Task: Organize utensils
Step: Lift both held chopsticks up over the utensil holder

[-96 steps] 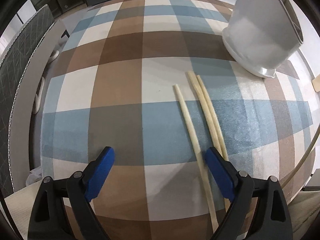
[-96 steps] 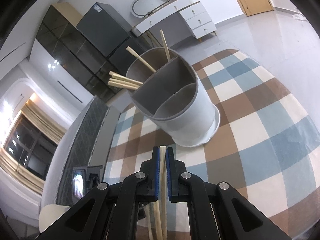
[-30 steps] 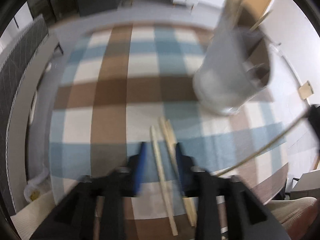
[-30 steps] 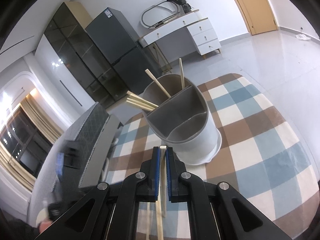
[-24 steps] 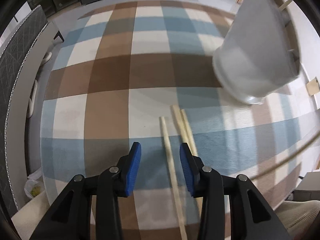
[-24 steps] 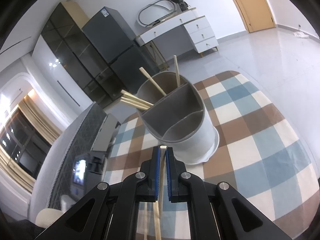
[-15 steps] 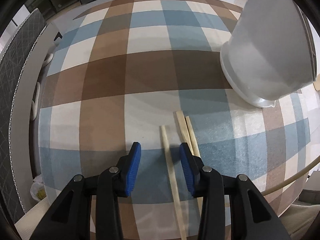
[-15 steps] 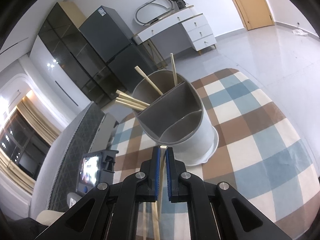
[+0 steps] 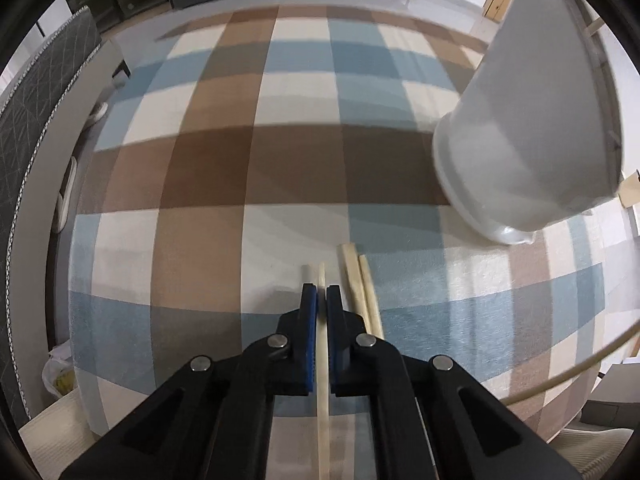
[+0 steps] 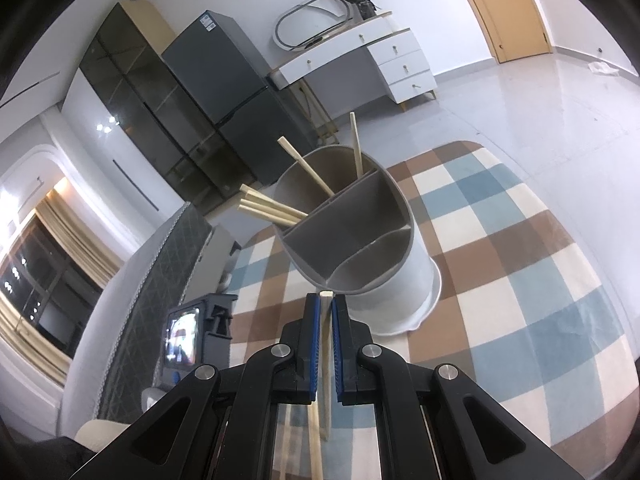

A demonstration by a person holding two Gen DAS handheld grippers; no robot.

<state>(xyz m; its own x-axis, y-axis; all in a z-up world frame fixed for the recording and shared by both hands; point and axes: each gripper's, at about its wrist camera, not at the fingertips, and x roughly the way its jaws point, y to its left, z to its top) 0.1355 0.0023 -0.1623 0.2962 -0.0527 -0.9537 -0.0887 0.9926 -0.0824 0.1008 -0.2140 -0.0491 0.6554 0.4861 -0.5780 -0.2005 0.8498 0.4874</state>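
The checked tablecloth [image 9: 208, 168] covered the tabletop in brown, blue and cream squares, and on it stood the grey utensil holder [image 10: 384, 264], upright, its inside split into compartments. Several chopsticks [image 10: 276, 210] already leaned out of its far compartment, while the two nearer compartments looked empty as far as could be seen.

The left hand-held gripper [image 9: 321, 300] pointed steeply down at the cloth. Half a second before, its blue pads stood apart on either side of a single pale chopstick [image 9: 322, 376] lying on the cloth; its jaws had just been closing, and they were now pinched narrow onto that chopstick, whose tip stuck out just beyond the pads. Two more chopsticks [image 9: 362, 292] lay side by side just to the right of it, untouched, with the holder's base well beyond them.

The right hand-held gripper [image 10: 325, 308] was closed narrow on another chopstick [image 10: 326, 344], held near its top end, with the holder just ahead of it.

Judging by this, the pick-up from the cloth had only now been secured; lifting it and carrying it to the holder seemed the next step, with two chopsticks left to collect.
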